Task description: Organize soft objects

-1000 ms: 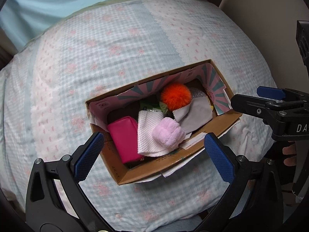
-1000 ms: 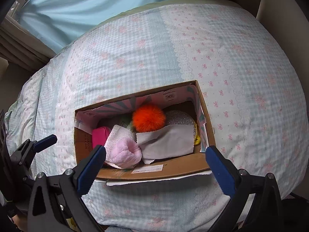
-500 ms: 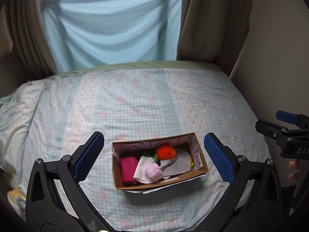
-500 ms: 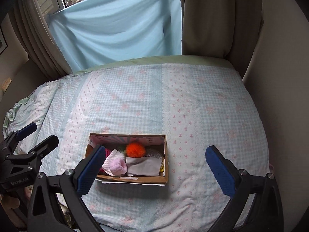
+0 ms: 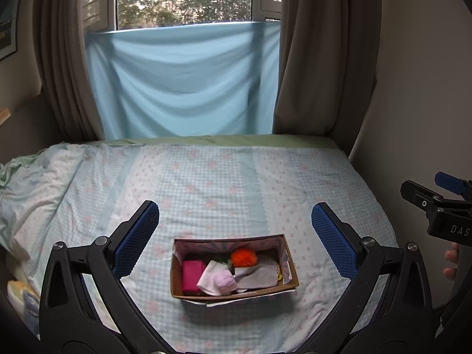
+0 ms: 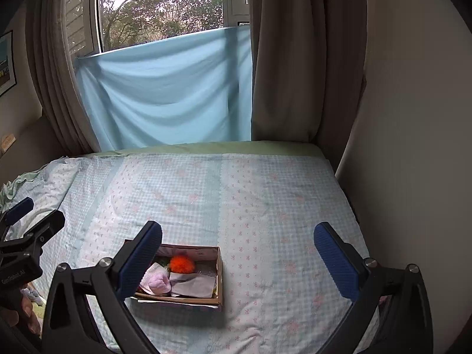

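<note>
A cardboard box (image 5: pixel 292 267) lies on the bed, also in the right wrist view (image 6: pixel 219 277). It holds an orange pompom (image 5: pixel 243 257), a magenta pouch (image 5: pixel 192 275), a white mesh cloth (image 5: pixel 210 274), a pale pink plush (image 5: pixel 224 280) and a grey cloth (image 5: pixel 258 277). My left gripper (image 5: pixel 236 242) is open and empty, well above and back from the box. My right gripper (image 6: pixel 240 258) is open and empty, also raised, to the right of the box. The pompom (image 6: pixel 182 264) and pink plush (image 6: pixel 160 284) show past its left finger.
The bed (image 5: pixel 206 183) has a pale blue checked cover with pink bows. A blue sheet (image 5: pixel 183 82) hangs over the window between brown curtains (image 5: pixel 318 59). A wall (image 6: pixel 413 147) runs along the bed's right side. Rumpled bedding (image 5: pixel 32 183) lies at the left.
Both grippers have pulled up and far back from the box, which now looks small; the window and curtains have come into view. Both stay open and empty.
</note>
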